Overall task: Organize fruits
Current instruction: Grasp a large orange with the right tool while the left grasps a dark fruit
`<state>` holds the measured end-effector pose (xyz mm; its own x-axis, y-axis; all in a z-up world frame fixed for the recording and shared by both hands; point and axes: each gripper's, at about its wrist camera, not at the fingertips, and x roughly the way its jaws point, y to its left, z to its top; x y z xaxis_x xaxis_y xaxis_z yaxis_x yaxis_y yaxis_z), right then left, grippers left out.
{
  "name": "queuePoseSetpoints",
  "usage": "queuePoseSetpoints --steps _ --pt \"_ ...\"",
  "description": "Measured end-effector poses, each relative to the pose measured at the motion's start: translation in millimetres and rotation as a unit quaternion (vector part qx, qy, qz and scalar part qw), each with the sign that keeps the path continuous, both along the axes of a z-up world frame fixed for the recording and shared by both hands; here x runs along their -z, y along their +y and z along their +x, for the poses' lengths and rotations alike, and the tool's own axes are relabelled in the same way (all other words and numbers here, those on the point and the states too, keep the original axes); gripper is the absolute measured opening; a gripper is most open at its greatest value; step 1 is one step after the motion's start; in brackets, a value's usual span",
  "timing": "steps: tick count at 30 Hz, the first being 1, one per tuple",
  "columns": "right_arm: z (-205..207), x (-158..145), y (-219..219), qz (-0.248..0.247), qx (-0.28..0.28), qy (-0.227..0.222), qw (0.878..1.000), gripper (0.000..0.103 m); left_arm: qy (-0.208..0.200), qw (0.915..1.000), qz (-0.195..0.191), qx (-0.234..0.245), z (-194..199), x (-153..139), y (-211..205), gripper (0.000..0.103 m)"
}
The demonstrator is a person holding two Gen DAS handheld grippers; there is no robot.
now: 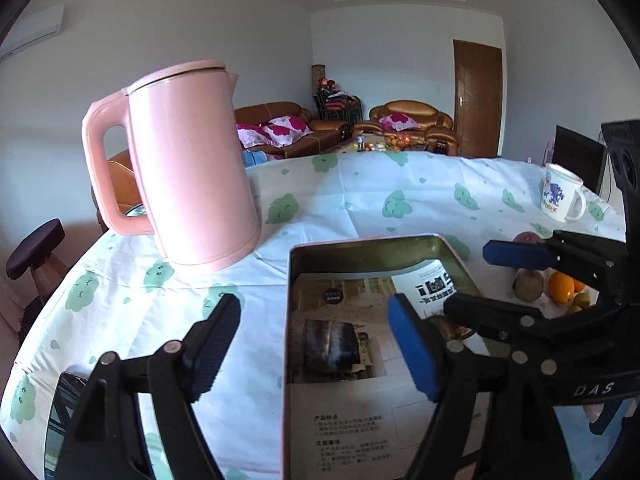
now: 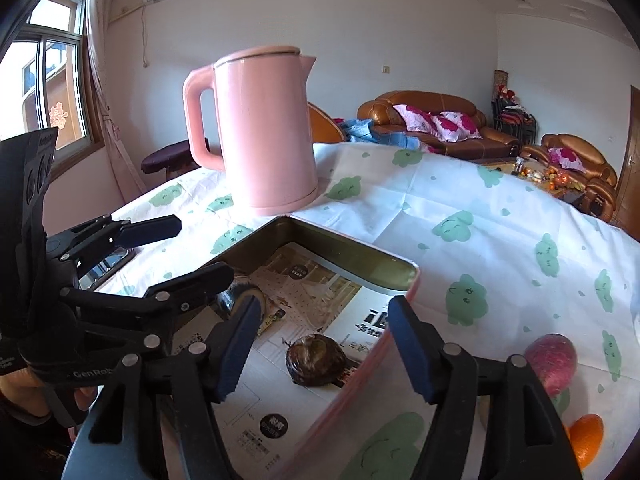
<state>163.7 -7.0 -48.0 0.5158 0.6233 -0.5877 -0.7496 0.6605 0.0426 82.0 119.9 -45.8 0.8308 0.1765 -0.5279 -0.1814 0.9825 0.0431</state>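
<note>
Nearest, both sets of fingers stand wide and hold nothing: the right gripper (image 2: 320,344) hangs over the near wall of the tin box (image 2: 376,272), the left gripper (image 1: 312,344) straddling its other side. A brown, rough fruit (image 2: 316,362) lies inside on the paper lining, so one drop looks just finished. Beyond the rim, on the counter (image 2: 460,184), wait a reddish fruit (image 2: 554,360) and an orange (image 2: 588,436). Next, the right gripper should swing there and close on one.
</note>
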Motion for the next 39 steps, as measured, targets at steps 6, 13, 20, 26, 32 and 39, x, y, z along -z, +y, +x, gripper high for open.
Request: queuePoseSetpoints --steps 6,13,20,26,32,39 --pt "-15.2 -6.0 -55.7 -0.010 0.047 -0.021 0.999 0.072 -0.038 0.9986 -0.018 0.032 -16.7 -11.5 -29.5 0.096" --pt "-25.2 2.9 -148.8 -0.007 0.158 -0.025 0.987 0.073 -0.037 0.9945 -0.020 0.096 -12.9 -7.2 -86.3 0.096" --pt "-29.8 16.6 -184.8 0.012 0.183 0.009 0.983 0.073 -0.011 0.9870 -0.009 0.160 -5.4 7.0 -143.2 0.095" --pt "-30.6 26.8 -186.3 0.008 0.173 0.021 0.985 0.068 0.013 0.9812 -0.006 0.193 -0.1 12.9 -166.7 0.086" --pt "-27.6 35.4 -185.3 -0.002 0.167 0.036 0.985 0.051 0.056 0.9725 -0.017 0.226 11.9 22.5 -178.7 0.071" --pt "-20.0 42.6 -181.5 -0.011 0.151 0.069 0.986 0.043 0.094 0.9665 -0.039 0.236 20.0 34.1 -182.9 0.069"
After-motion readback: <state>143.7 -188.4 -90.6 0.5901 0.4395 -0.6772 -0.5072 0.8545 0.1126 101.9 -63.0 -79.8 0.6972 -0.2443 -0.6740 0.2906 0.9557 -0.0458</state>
